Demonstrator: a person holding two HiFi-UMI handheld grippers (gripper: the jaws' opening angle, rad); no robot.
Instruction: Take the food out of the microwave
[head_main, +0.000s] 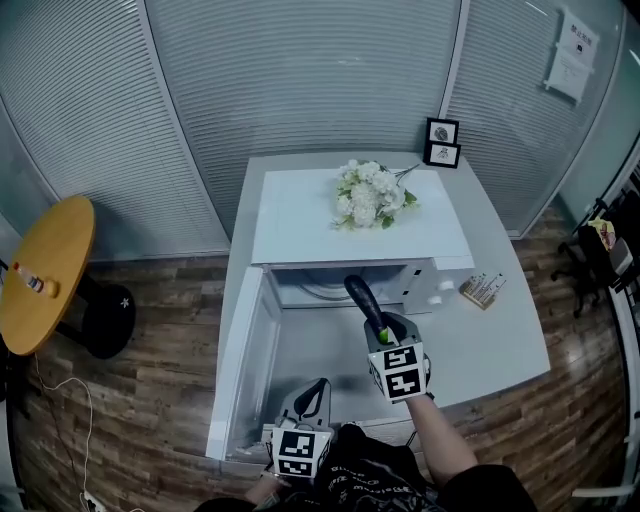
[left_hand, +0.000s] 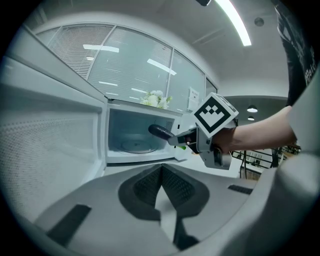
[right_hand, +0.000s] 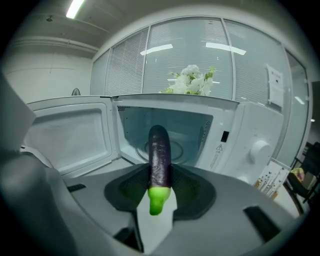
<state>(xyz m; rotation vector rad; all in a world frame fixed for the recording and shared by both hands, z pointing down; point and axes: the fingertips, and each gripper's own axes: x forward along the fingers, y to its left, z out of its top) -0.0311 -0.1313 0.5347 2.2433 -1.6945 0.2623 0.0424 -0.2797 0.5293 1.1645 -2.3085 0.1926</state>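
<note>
A dark purple eggplant with a green stem juts out of my right gripper, which is shut on its stem end. It hangs just in front of the open white microwave, tip toward the cavity. In the right gripper view the eggplant stands between the pads of that gripper, with the glass turntable bare behind it. My left gripper sits low by the open door, jaws together and holding nothing. The left gripper view shows that gripper, the eggplant and the right gripper.
The microwave stands on a grey table, its door swung out to the left. White flowers lie on its top. Two small picture frames and a wooden rack stand to the right. A round yellow table stands far left.
</note>
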